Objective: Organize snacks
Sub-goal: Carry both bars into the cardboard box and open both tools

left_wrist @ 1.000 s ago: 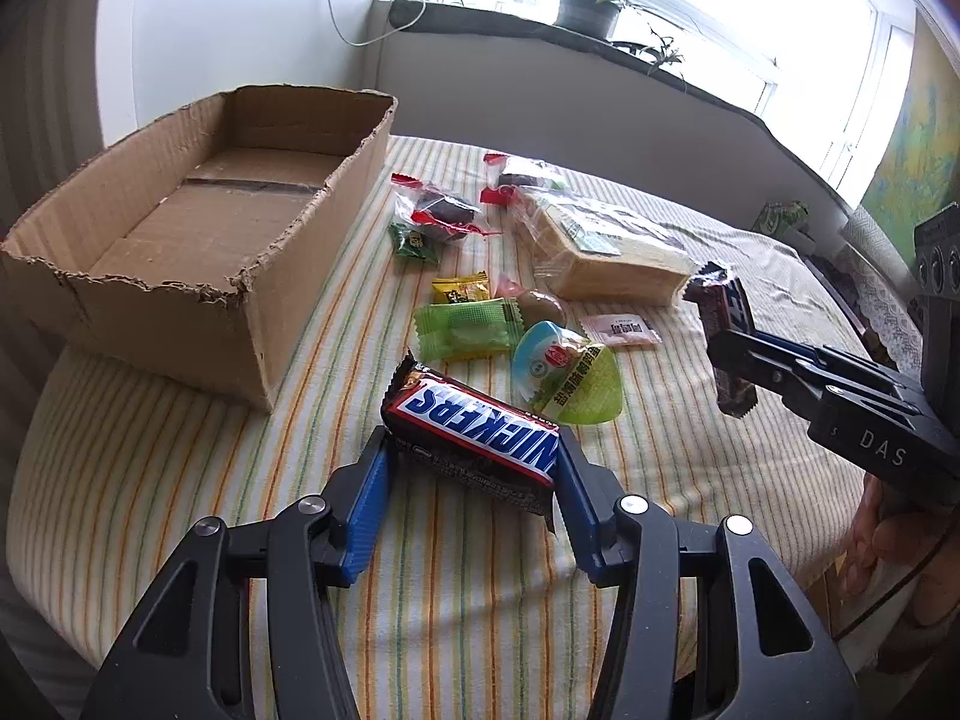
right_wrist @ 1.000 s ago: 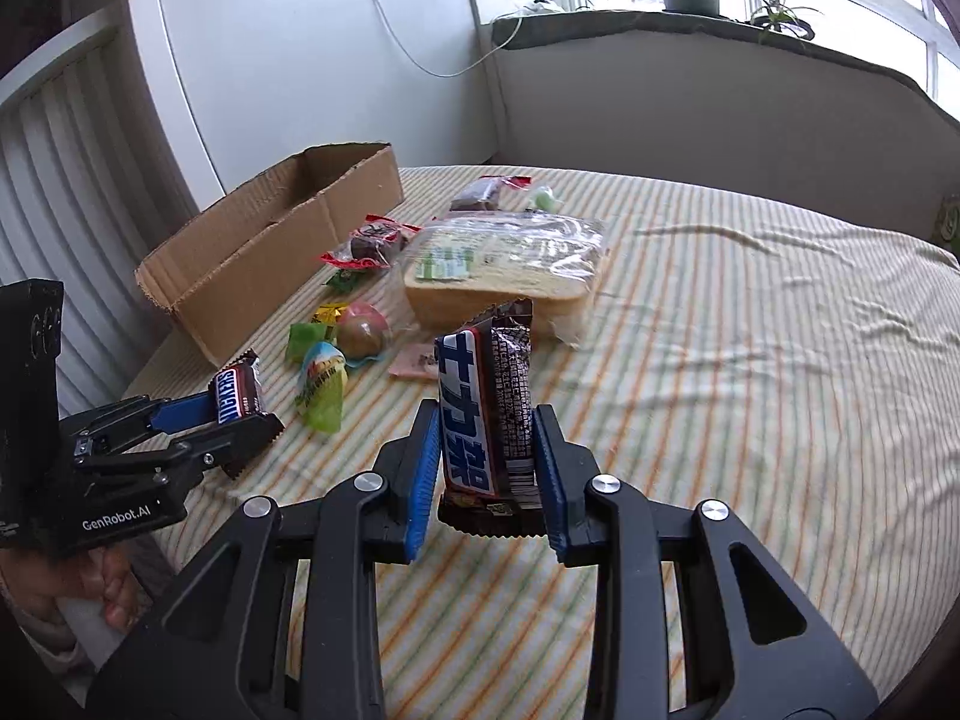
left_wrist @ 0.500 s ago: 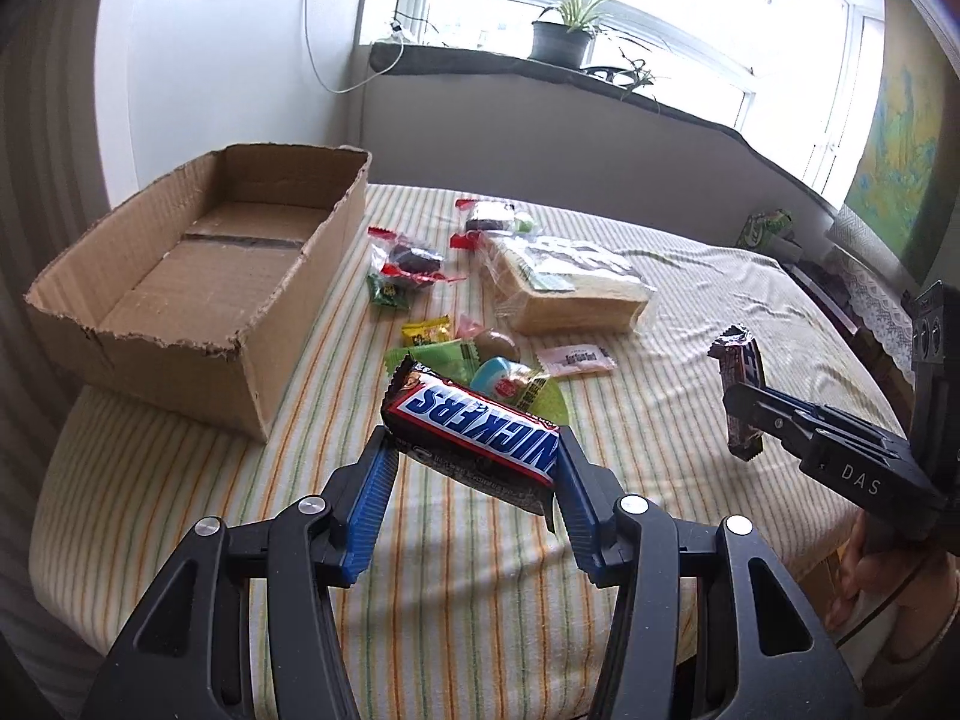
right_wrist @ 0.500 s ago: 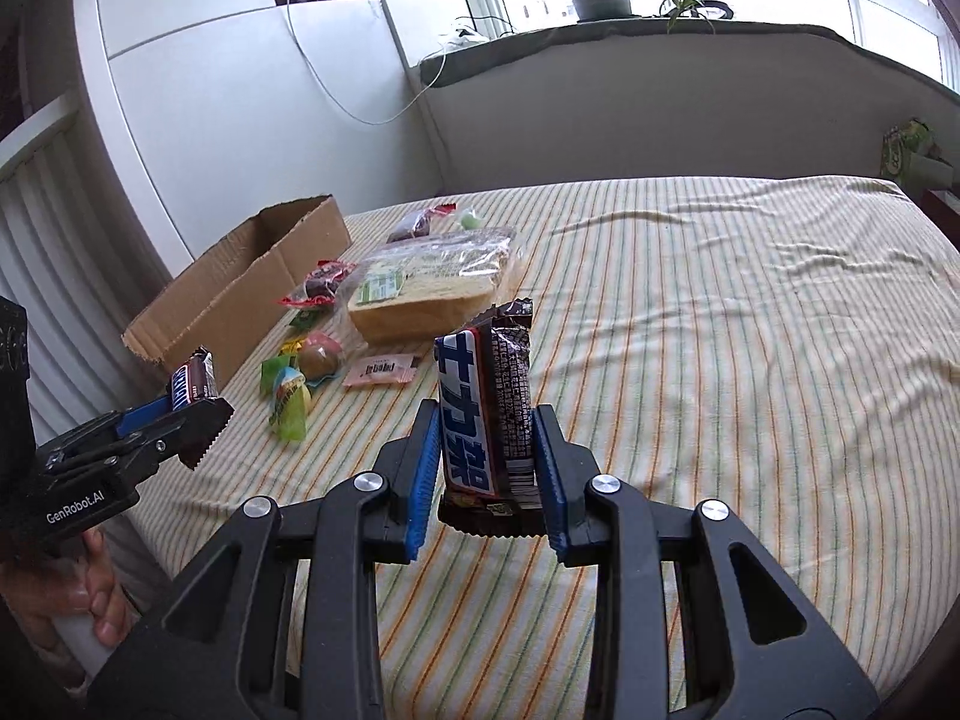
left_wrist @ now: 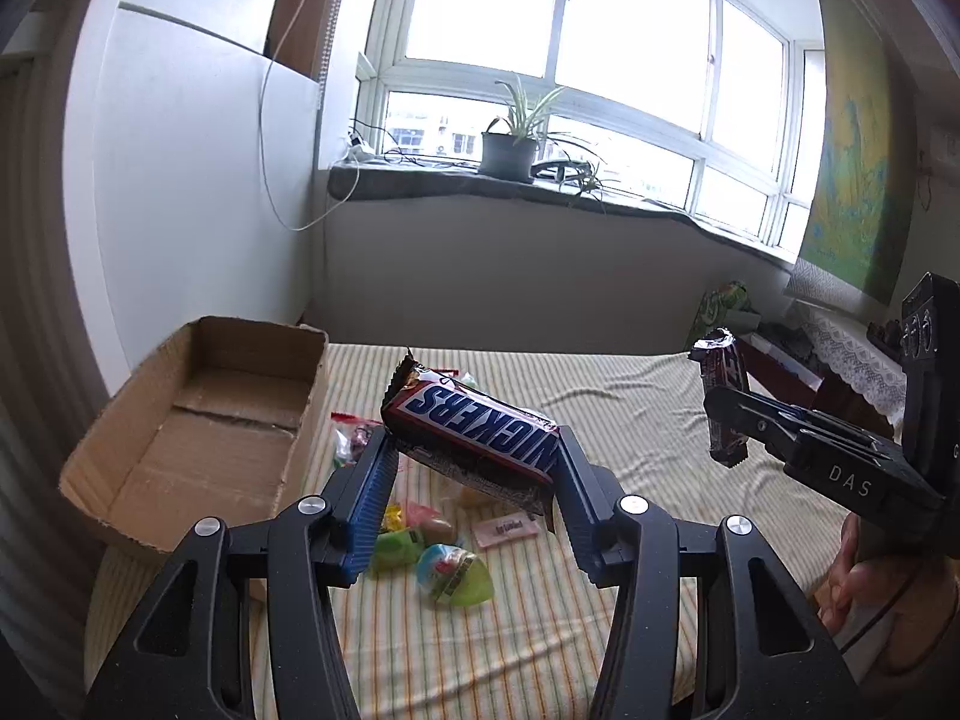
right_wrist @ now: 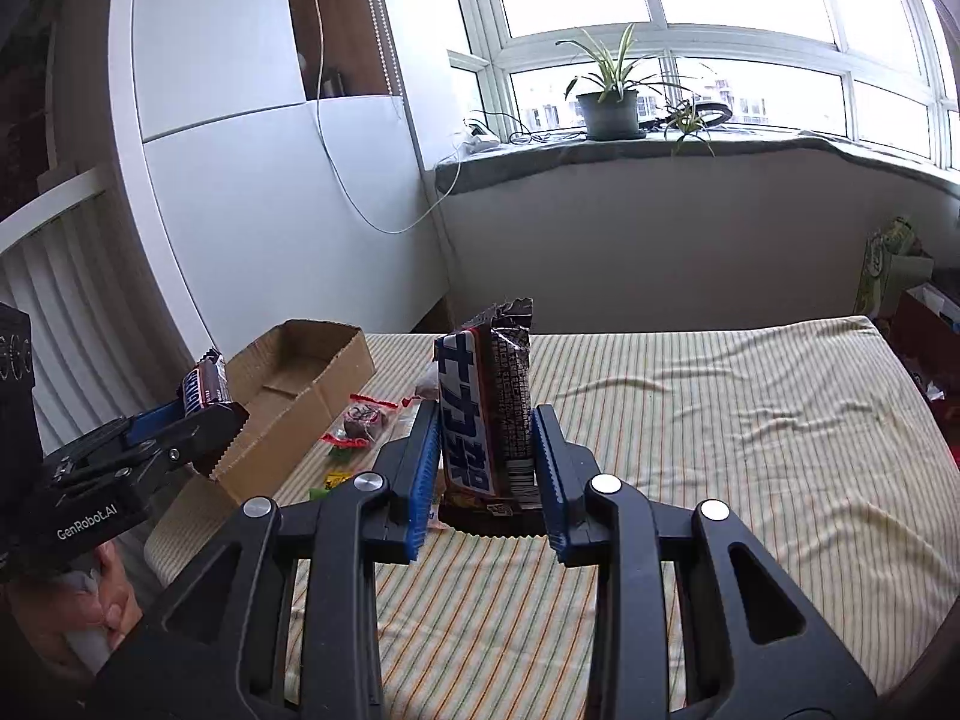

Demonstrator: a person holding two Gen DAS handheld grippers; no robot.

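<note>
Snacks are split between the two grippers and the striped tablecloth (left_wrist: 600, 396), with the cardboard box (left_wrist: 198, 420) taken as the landmark throughout.

The box is seen open-topped and empty at the left edge of the table, its near rim ragged and its right wall close to the loose pile. If a bar is carried in too low, that thin wall could be struck and the box pushed toward the table edge, since nothing is seen bracing it.

The Snickers bar (left_wrist: 474, 429) is pinched across its length by the left gripper (left_wrist: 474, 480), held in the air to the right of the box. Only the crimped wrapper ends seem to be pressed by the blue pads (left_wrist: 369, 492), and the bar sits tilted; it could be bent, or could slip out, if the grip is jolted over the rim.

The dark chocolate bar (right_wrist: 486, 414) is clamped upright by the right gripper (right_wrist: 486, 468), further right of the box. Its top stands well above the pads, so it could pivot or topple during a swing. Both grippers would be aimed at the same opening, so a collision could follow if they are moved in together.

The small wrapped sweets (left_wrist: 444, 558) lie just right of the box's near corner. They could be swept off or crushed if a gripper is lowered short of the box.
</note>
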